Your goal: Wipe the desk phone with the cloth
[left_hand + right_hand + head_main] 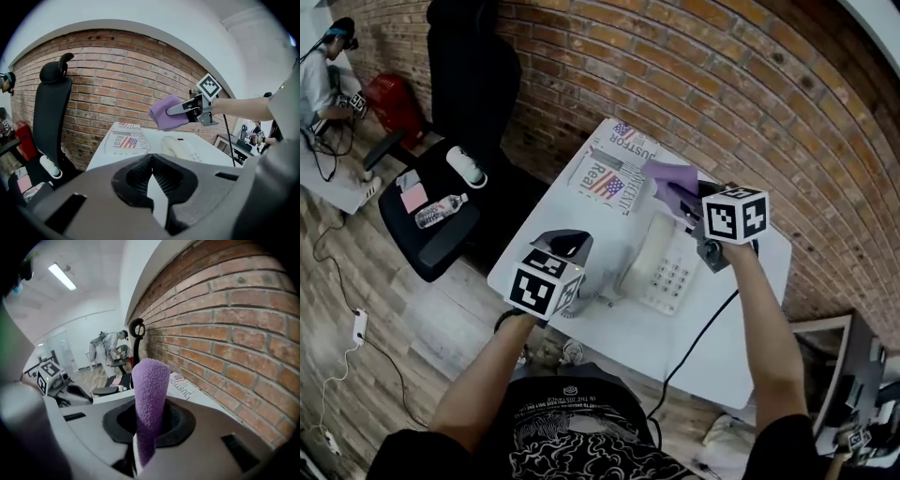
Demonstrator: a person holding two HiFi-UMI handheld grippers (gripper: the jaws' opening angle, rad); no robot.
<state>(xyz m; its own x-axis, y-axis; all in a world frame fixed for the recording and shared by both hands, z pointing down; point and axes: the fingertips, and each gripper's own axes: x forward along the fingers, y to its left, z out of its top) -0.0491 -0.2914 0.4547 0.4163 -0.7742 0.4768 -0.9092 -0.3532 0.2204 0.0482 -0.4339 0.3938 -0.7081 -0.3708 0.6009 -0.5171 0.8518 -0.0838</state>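
While the cream plastic desk phone (pixel 667 261) lies on the white table (pixel 712 347), the right gripper (pixel 677 194) hangs above its far end, jaws clenched on the purple fleecy cloth (pixel 668 175), seemingly ready to wipe, and the left gripper (pixel 567 246) rests beside the phone, jaws closed on nothing.

Newspaper (pixel 614 173) on white table (pixel 712 349) — black chair (pixel 401 230) beside it.
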